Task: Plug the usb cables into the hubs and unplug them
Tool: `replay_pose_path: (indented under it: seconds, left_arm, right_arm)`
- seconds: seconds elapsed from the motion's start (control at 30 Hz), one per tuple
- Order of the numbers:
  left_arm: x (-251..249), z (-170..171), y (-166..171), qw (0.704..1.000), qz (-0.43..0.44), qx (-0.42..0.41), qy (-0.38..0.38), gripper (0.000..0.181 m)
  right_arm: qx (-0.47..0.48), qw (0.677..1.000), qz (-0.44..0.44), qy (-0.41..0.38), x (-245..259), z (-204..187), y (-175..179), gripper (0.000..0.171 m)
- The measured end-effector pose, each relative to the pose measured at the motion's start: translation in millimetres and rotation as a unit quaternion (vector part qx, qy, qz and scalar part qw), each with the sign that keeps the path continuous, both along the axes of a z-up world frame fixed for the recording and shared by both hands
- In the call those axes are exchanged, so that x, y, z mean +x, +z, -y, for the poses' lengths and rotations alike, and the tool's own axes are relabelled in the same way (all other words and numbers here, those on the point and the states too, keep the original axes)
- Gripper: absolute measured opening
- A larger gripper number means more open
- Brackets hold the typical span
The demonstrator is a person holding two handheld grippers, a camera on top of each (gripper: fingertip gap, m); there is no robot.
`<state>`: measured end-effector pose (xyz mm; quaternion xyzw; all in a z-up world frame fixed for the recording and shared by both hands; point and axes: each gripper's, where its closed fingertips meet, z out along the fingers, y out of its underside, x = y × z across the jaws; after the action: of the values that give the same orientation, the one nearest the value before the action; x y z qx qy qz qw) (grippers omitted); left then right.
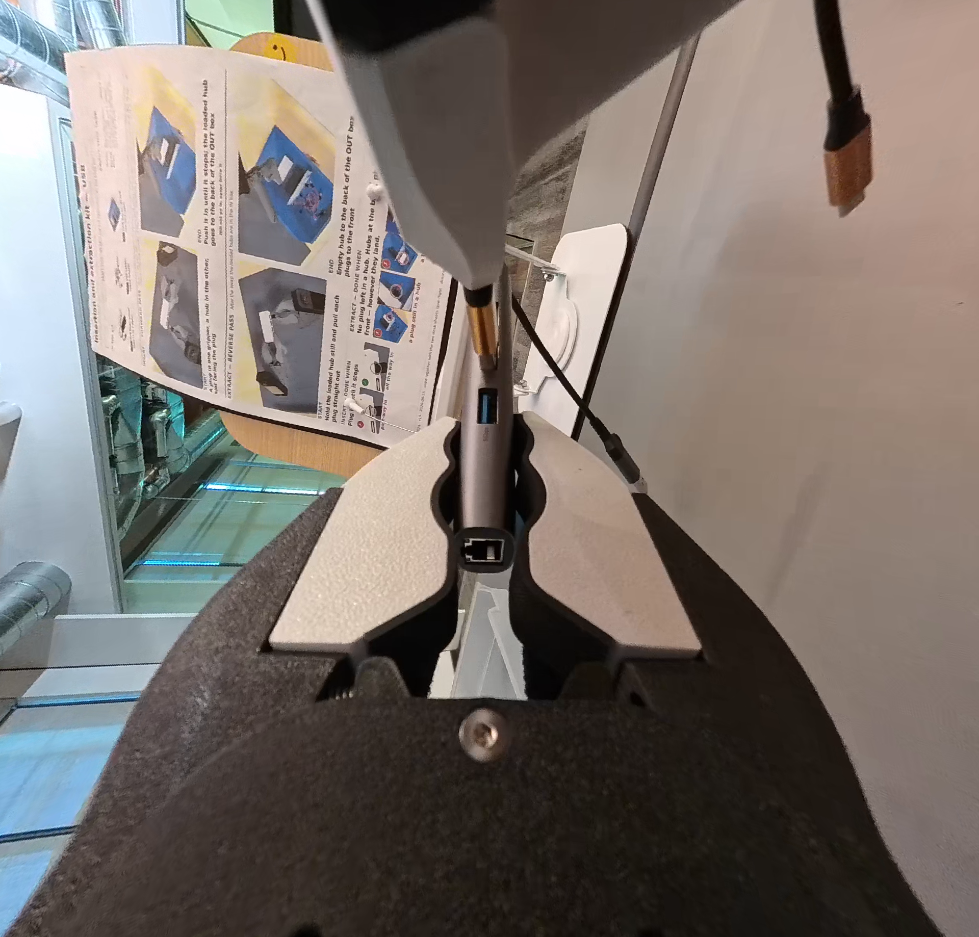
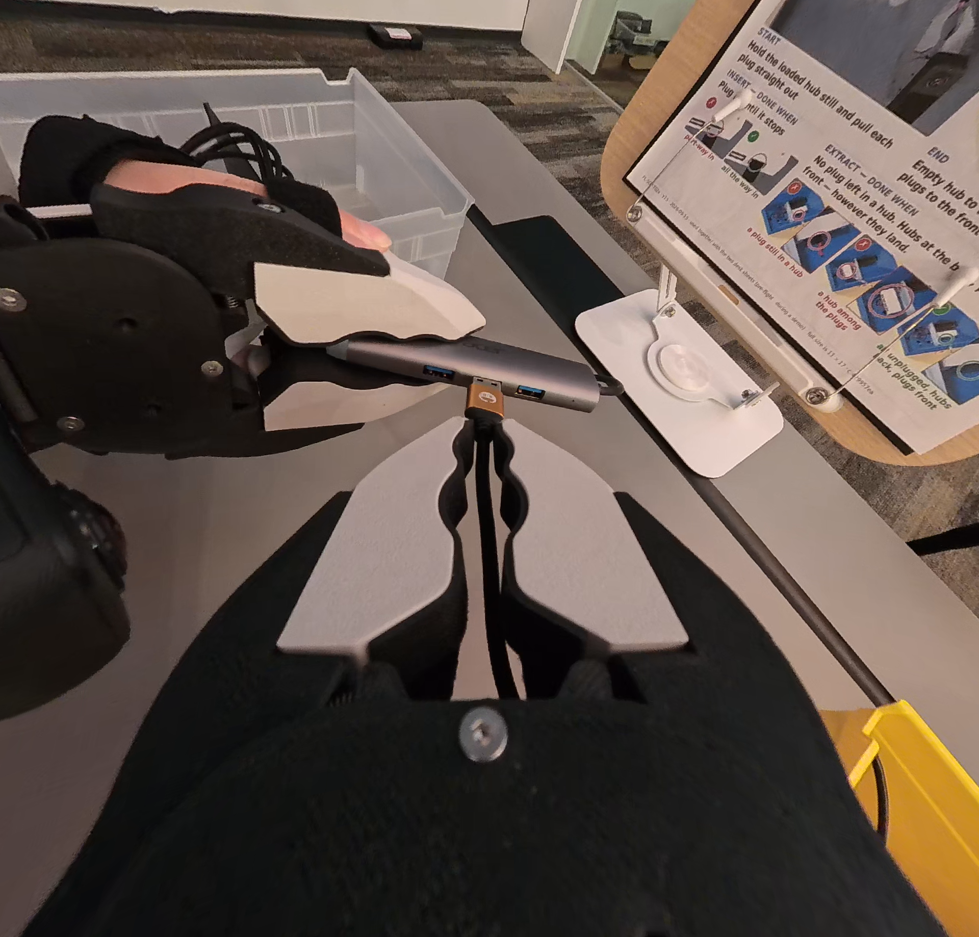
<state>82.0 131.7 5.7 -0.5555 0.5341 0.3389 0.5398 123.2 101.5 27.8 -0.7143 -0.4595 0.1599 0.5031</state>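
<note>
Left gripper (image 2: pixel 424 350) jaws clamp grey USB hub (image 2: pixel 477 363) mid-frame above the counter (image 2: pixel 212 514) — right gripper (image 2: pixel 479 424) jaws pinch black cable behind orange USB plug (image 2: pixel 484 400), tip at hub's middle port.

Two wide-angle views, each from a camera mounted on a hand-held gripper, looking forward along its two white fingers, which fill the lower half of the frame.

The left wrist view is rolled sideways, very close to a slim grey metal USB hub (image 1: pixel 483 466) at frame centre, facing a printed instruction sheet on a wooden board (image 1: pixel 222 233) at upper left.

The right wrist view looks down over a grey tabletop (image 2: pixel 530 255), close to the same hub (image 2: pixel 477 363) at centre, with the same sheet (image 2: pixel 826 191) at upper right.
</note>
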Motion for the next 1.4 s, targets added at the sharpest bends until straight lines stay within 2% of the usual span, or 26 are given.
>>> replay_pose_path:
  seconds: [0.73, 1.4]
  left_arm:
    - [-6, -3, 2, 1.0, 0.021, -0.005, 0.002, 0.016]
    - [-3, 1, 12, 0.999, 0.024, 0.032, -0.015, 0.016]
  right_arm:
    - [0.036, 0.999, -0.033, 0.003, -6, -3, 4, 0.008]
    - [0.032, 0.998, -0.049, 0.022, -5, 1, 10, 0.008]
